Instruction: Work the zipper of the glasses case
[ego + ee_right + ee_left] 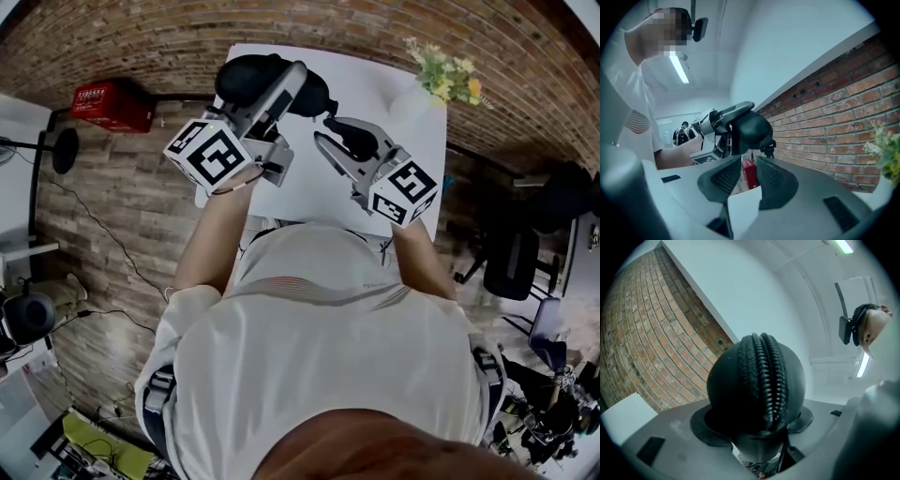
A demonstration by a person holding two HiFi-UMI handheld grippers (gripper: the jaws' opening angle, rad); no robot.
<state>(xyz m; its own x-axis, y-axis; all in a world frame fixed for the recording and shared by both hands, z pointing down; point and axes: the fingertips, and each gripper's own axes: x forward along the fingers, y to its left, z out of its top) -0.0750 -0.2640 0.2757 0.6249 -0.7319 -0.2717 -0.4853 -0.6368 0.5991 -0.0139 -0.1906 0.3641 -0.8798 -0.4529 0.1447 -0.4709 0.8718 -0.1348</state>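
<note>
My left gripper (278, 86) holds a black oval glasses case (253, 77) lifted above the white table (319, 192). In the left gripper view the case (757, 380) fills the space between the pads of the left gripper (757, 423), its zipper (765, 376) running down the middle towards the camera. My right gripper (330, 128) sits just right of the case's end. In the right gripper view the right gripper (749, 161) has a narrow gap between its pads with nothing in it. The case (749, 129) hangs just beyond them, its small zipper pull (768, 149) dangling above the right pad.
A vase of yellow flowers (448, 77) stands at the table's far right corner. A red box (112, 105) lies on the wooden floor to the left. A dark chair (516, 258) stands right of the table. A brick wall runs behind.
</note>
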